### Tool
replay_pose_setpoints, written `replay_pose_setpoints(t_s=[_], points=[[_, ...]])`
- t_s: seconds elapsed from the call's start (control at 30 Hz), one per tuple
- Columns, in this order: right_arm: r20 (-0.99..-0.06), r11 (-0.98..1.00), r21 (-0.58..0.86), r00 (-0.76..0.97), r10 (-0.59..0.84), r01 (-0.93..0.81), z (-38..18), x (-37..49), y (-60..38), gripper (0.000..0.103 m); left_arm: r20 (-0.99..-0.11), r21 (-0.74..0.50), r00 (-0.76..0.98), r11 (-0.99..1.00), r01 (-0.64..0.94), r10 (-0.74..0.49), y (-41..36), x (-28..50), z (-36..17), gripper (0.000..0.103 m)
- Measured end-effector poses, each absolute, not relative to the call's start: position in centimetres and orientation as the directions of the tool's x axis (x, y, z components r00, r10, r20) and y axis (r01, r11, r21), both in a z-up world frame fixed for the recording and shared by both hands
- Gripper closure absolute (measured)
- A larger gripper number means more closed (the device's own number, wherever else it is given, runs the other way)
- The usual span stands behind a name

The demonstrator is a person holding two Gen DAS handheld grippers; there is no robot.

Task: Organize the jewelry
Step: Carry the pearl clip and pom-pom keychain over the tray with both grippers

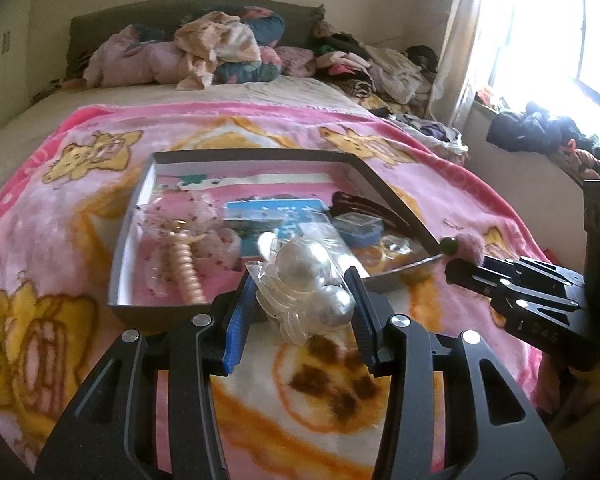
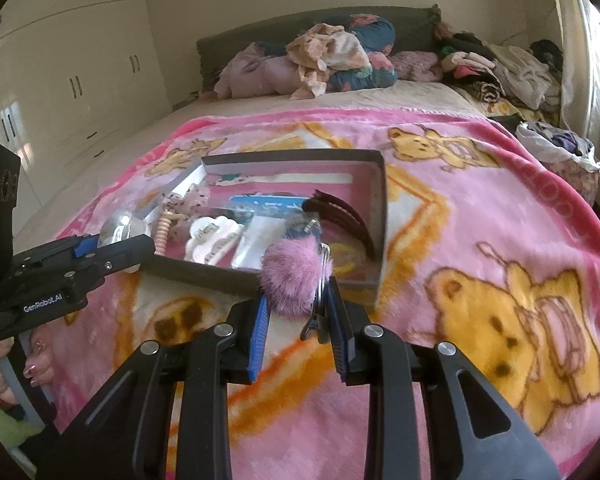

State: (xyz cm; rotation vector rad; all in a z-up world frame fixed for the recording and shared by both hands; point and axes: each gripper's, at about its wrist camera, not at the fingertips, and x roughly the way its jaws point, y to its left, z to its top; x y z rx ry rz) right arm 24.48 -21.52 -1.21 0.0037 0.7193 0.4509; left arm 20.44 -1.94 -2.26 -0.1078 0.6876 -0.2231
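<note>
In the lower centre of the left wrist view, a clear packet of big pearl pieces point(image 1: 308, 284) sits clamped between the jaws of the left gripper point(image 1: 306, 312), just at the near wall of the grey box point(image 1: 260, 153). The right gripper point(image 2: 298, 312) grips a pink pom-pom keychain point(image 2: 294, 278) at lower centre of its view, by the box's near edge. The box lies on a pink bear blanket point(image 2: 480, 240), holding a pearl hair clip point(image 1: 188, 268) and dark hair clips point(image 2: 344, 216).

Daylight floods in from the window point(image 1: 560, 40), blown out to white glare. Both views are soft and slightly blurred, with fisheye bending and dark corners at the edges.
</note>
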Motion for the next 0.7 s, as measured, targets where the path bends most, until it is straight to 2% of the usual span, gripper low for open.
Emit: replay_pose_setpoints(t_s=[0.7], points=[[-0.634, 0.893, 0.125, 0.657, 0.407, -0.432, -0.1, 28.0, -16.9, 0.077, -0.589, -0.186, 0.78, 0.975, 0.123, -0.211, 1.8, 23.6, -1.1, 0.068]])
